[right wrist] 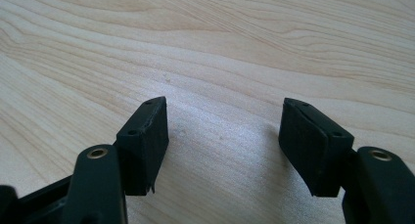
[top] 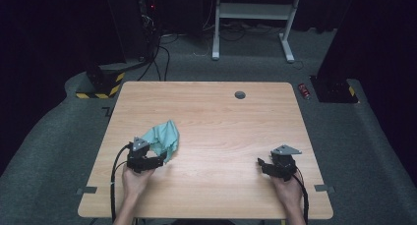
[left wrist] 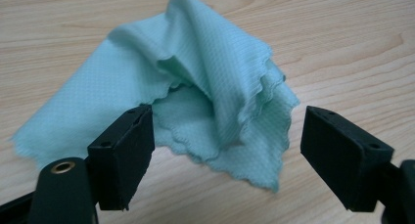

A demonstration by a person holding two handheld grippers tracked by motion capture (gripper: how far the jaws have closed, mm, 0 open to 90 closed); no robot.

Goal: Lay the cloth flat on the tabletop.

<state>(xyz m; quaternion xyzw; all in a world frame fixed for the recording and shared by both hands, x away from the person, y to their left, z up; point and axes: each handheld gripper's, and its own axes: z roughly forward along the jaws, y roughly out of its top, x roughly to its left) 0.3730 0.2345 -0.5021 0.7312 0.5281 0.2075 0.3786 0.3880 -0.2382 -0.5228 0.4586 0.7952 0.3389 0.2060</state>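
Even overhead light brightens the wooden table (top: 221, 131) while the surrounding room sinks into darkness, the high view soft and grainy. Both gripper views are sharp up close, with faint shadows and a mild sheen on the wood.

bare table (top: 226, 136) between both tools, crumpled cloth (top: 164, 136) heaped before left tool (top: 153, 162)

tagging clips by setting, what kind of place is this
Probably a lab or recording workspace, not a home. A bare wooden table stands on grey carpet among dark partitions, cables trail from a black equipment rack behind it, and yellow-black hazard tape marks a stand base. A teal cloth lies on the table.
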